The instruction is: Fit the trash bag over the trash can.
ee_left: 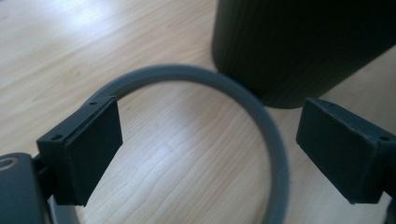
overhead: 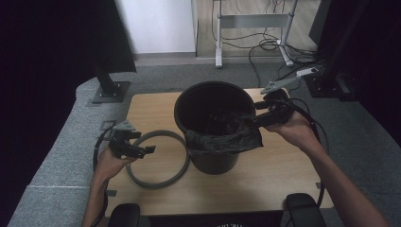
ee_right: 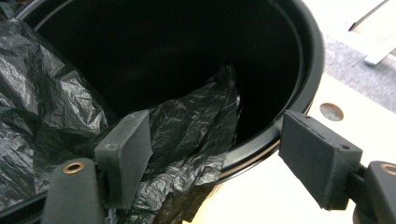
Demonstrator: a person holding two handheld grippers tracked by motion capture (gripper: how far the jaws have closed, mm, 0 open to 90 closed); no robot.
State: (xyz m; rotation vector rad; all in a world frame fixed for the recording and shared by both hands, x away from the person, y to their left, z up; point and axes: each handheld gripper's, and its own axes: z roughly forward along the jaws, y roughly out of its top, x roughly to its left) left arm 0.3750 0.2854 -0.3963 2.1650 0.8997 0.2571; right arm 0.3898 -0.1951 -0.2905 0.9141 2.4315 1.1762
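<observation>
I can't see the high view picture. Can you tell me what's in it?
A black bin stands on a wooden table, with a black bag draped over its near rim. The right claw is open at the bag's edge, and the open left claw hovers over a grey ring beside the bin.

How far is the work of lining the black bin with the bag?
Partly done: the black bag is folded over the near rim of the black bin; the far rim is bare. In hand: the open right claw straddles the rim at the bag's edge. Left: spreading the bag around, probably then fitting the grey ring, lying beside the bin under the open left claw.
</observation>
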